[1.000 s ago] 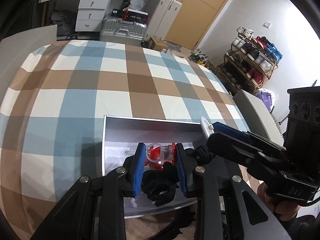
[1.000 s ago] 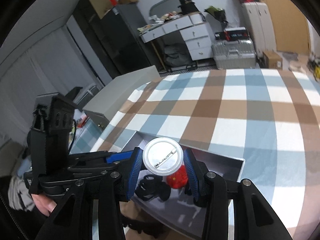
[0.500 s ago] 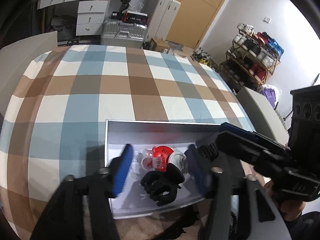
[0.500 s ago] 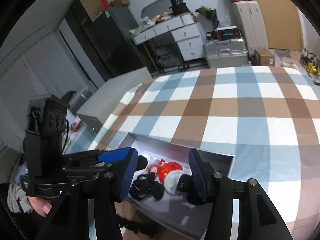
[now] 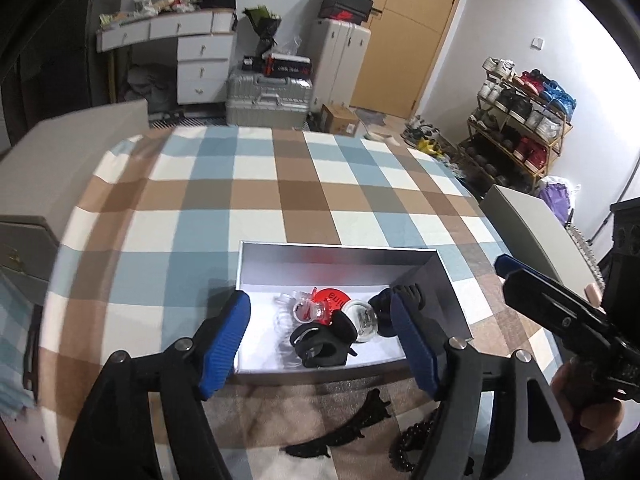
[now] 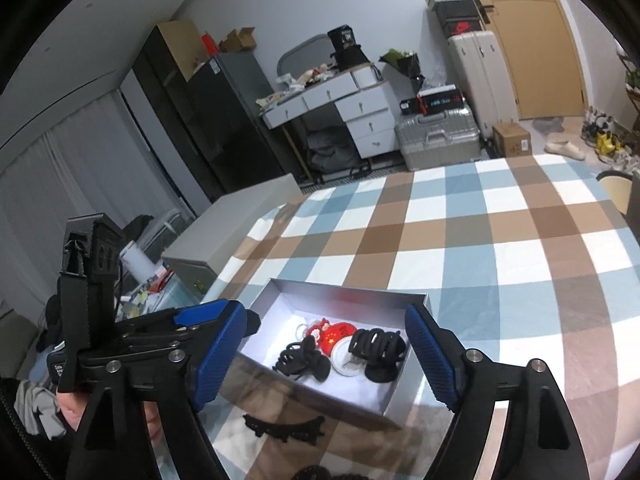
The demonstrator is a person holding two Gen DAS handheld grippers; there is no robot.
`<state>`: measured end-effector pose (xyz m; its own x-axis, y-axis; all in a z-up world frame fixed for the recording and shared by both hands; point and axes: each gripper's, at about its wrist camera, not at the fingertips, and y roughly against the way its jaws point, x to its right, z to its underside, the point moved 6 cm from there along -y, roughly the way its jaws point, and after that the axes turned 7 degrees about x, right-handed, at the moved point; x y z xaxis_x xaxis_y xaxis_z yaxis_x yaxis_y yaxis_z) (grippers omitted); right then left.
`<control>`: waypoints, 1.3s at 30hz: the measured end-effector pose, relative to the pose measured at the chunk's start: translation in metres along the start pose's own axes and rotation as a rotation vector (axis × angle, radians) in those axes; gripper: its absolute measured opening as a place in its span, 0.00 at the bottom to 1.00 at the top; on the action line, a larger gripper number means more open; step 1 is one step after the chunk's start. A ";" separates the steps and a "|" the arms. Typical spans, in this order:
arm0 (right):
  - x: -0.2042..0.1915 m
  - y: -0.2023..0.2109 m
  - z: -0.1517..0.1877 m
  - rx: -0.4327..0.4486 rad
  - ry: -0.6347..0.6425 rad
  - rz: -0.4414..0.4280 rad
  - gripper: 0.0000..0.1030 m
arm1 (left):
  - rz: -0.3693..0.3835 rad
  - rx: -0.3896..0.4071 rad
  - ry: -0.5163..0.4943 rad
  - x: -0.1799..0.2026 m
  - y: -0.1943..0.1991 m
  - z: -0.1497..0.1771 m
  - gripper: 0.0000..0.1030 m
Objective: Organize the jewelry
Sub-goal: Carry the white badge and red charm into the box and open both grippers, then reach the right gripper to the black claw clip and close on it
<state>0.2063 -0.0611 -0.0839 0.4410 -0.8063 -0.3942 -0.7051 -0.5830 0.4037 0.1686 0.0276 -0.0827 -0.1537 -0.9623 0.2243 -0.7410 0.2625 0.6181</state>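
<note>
A silver box (image 5: 340,254) (image 6: 344,294) sits on the checked tablecloth. Inside lie black hair claws (image 5: 320,340) (image 6: 378,346), a red badge (image 5: 330,300) (image 6: 338,334), a clear round pin badge (image 5: 362,318) (image 6: 348,358) and clear rings (image 5: 306,312). My left gripper (image 5: 324,340) is open and empty above the box's near edge. My right gripper (image 6: 328,356) is open and empty, also above the box. A flat black hair clip (image 5: 340,428) (image 6: 284,426) and a dark bead bracelet (image 5: 412,444) lie on the cloth in front of the box.
The checked table (image 5: 280,184) stretches beyond the box. A grey box (image 6: 236,224) stands at the table's left edge and another grey box (image 5: 532,232) at its right. The room behind holds a desk, suitcases and a shoe rack.
Both grippers opened and pulled back up from the box. The right one let go of the clear pin badge, which now lies in the box; the left one released the black hair claw.
</note>
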 end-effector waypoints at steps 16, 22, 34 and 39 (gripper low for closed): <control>-0.022 0.059 0.025 0.065 0.043 0.050 0.95 | -0.148 0.113 -0.031 -0.002 0.047 0.011 0.84; -0.023 0.068 0.058 -0.012 0.080 0.105 0.95 | -0.187 0.109 -0.017 -0.005 0.056 0.036 0.88; -0.014 0.070 0.145 -0.179 0.097 0.156 0.94 | -0.213 0.012 -0.021 -0.007 0.059 0.105 0.88; -0.018 0.065 0.156 -0.185 0.105 0.155 0.91 | -0.224 -0.012 0.000 -0.015 0.056 0.118 0.88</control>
<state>0.0659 -0.0695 -0.1794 0.3972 -0.8880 -0.2318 -0.6595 -0.4518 0.6007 0.0517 0.0480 -0.1403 0.0136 -0.9966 0.0808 -0.7489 0.0434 0.6612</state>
